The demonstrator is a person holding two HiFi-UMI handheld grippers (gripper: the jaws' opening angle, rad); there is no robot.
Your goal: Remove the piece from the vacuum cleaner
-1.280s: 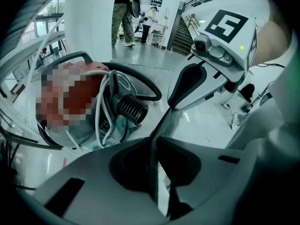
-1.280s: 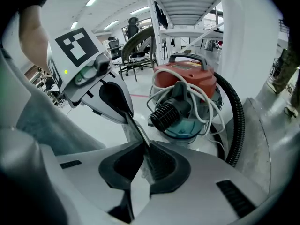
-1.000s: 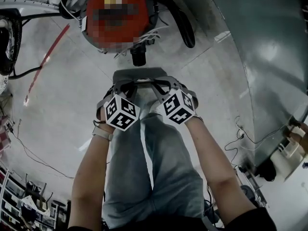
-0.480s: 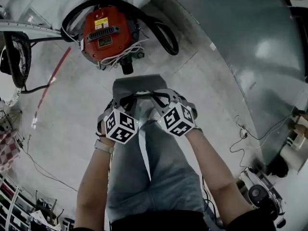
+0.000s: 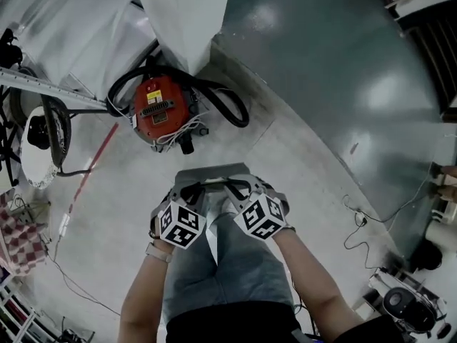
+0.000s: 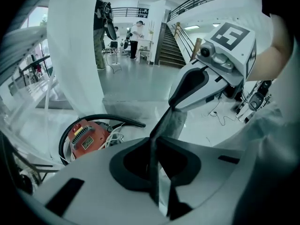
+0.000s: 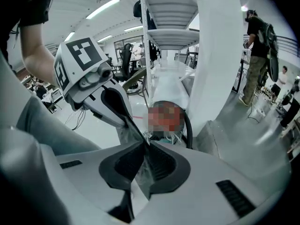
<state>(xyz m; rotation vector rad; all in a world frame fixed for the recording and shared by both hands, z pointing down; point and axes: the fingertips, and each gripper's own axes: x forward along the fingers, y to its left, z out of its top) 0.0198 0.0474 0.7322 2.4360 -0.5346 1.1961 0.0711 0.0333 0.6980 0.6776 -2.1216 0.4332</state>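
Note:
A red vacuum cleaner (image 5: 161, 106) with a black hose (image 5: 232, 109) stands on the pale floor ahead of me; it also shows low on the left in the left gripper view (image 6: 86, 139). I hold a flat grey piece (image 5: 214, 174) away from it, over my legs. My left gripper (image 5: 188, 190) is shut on its left edge and my right gripper (image 5: 237, 187) is shut on its right edge. In the left gripper view the thin grey piece (image 6: 174, 123) runs from my jaws (image 6: 157, 172) to the right gripper. In the right gripper view the piece (image 7: 129, 134) lies between the jaws (image 7: 140, 172).
A white draped column (image 5: 187, 13) rises just behind the vacuum. A black wheel on a frame (image 5: 43, 134) and a red strip on the floor (image 5: 89, 170) lie to the left. Loose cables (image 5: 357, 220) and equipment sit at the right. People stand far off by stairs (image 6: 171, 46).
The vacuum cleaner now looks smaller and farther off, and more of the room shows. Both grippers keep their hold on the grey piece, side by side as before.

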